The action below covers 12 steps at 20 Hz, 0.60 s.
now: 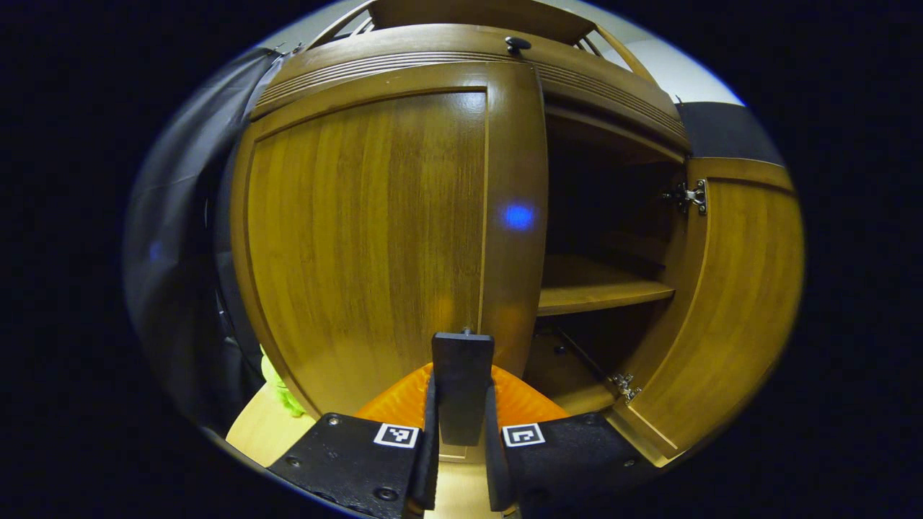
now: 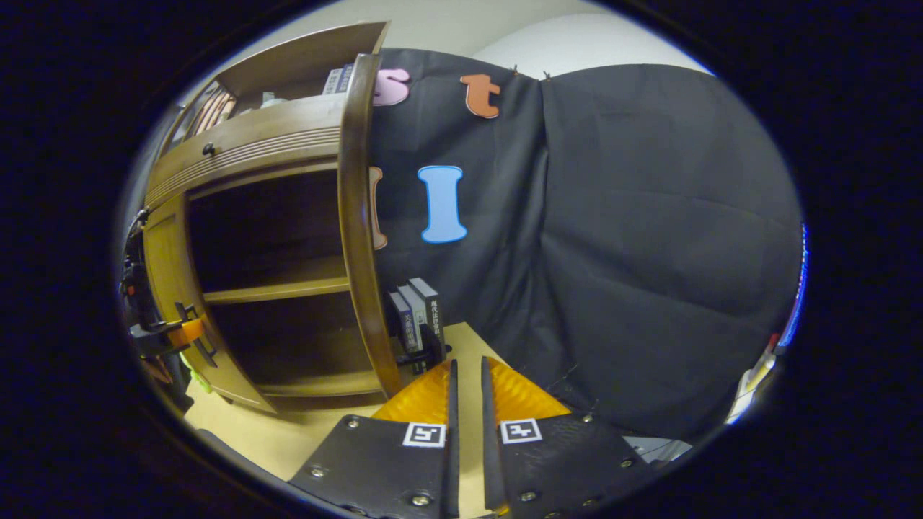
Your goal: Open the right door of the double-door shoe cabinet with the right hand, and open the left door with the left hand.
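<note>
You are clamping the left gripper (image 1: 462,404) on the left door's handle (image 1: 462,386) to pull the left door (image 1: 375,238); right door (image 1: 728,303) standing wide, your right gripper (image 2: 466,404) is idling nearly closed, empty

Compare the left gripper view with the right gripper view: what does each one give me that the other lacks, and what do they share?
Left gripper view: the left gripper shut on the handle of the left door, seen close up, and the right door from its inner face, with its hinges.
Right gripper view: the right gripper, fingers near together with nothing between them, and books standing beside the cabinet.
Both: the opened cabinet, its shelf and the knob above.
</note>
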{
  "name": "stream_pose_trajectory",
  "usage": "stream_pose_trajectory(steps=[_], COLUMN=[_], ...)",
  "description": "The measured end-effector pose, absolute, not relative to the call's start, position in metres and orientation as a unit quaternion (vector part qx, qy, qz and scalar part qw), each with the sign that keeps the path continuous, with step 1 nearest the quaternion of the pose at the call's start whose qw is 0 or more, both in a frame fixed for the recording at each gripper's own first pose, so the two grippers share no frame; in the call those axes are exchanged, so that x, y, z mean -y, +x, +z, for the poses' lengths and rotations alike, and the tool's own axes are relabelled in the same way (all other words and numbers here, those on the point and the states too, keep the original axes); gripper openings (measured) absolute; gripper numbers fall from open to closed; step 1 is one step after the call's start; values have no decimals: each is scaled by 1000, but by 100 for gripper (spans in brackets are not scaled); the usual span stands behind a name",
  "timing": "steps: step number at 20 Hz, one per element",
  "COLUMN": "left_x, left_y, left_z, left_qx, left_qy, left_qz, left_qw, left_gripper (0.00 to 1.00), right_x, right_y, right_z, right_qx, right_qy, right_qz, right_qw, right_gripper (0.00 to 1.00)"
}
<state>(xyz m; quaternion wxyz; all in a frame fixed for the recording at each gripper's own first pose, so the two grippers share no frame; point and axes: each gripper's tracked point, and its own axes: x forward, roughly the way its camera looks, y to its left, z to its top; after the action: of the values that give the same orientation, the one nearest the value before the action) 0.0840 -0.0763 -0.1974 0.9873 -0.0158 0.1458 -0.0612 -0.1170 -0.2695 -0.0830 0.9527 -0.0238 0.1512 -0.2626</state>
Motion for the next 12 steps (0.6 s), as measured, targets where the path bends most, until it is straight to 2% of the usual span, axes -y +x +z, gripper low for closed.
stream_pose_trajectory(steps=[4,12], left_x=[66,37], left_y=[60,17], left_z=[-195,-191], left_qx=[-151,-158], left_qy=[-20,-30], left_qz=[-54,-22], left_qw=[987,987], left_gripper=[30,27], right_x=[271,272], right_y=[-117,-124], right_z=[-89,-97], right_qx=[-157,-172], right_qy=[-22,-22], right_qz=[-258,-245], right_qw=[953,954], right_gripper=[13,13])
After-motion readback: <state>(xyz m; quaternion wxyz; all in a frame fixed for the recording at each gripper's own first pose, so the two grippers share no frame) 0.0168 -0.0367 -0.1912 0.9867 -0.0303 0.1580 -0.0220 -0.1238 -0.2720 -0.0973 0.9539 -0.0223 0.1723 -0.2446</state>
